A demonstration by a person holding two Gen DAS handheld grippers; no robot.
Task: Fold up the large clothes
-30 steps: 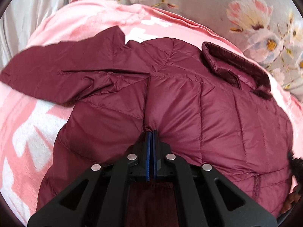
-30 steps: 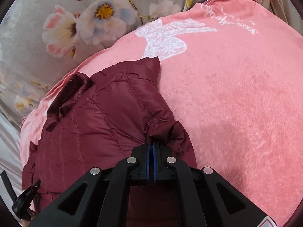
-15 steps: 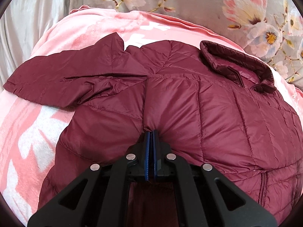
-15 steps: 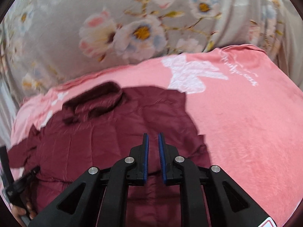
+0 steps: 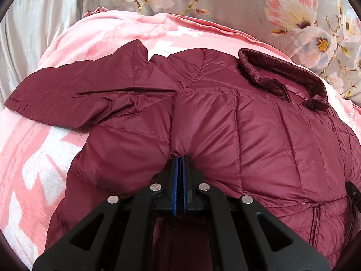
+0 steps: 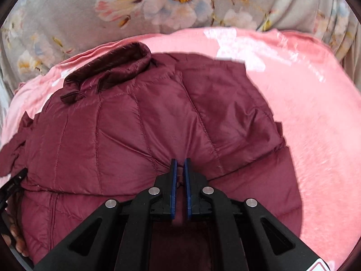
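Maroon puffer jacket (image 5: 259, 135) partly folded; left sleeve (image 5: 74, 94) still spread. Left gripper (image 5: 180, 158) clenched on fabric; right gripper (image 6: 180, 161) released.

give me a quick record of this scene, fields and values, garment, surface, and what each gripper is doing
garment: maroon puffer jacket, collar at the far side
surface: pink blanket over a floral sheet
sleeve: spread out to the left on the blanket
left gripper: shut on a fold of the jacket
right gripper: slightly open, with fabric between the pads
fold stage: jacket not yet folded compactly
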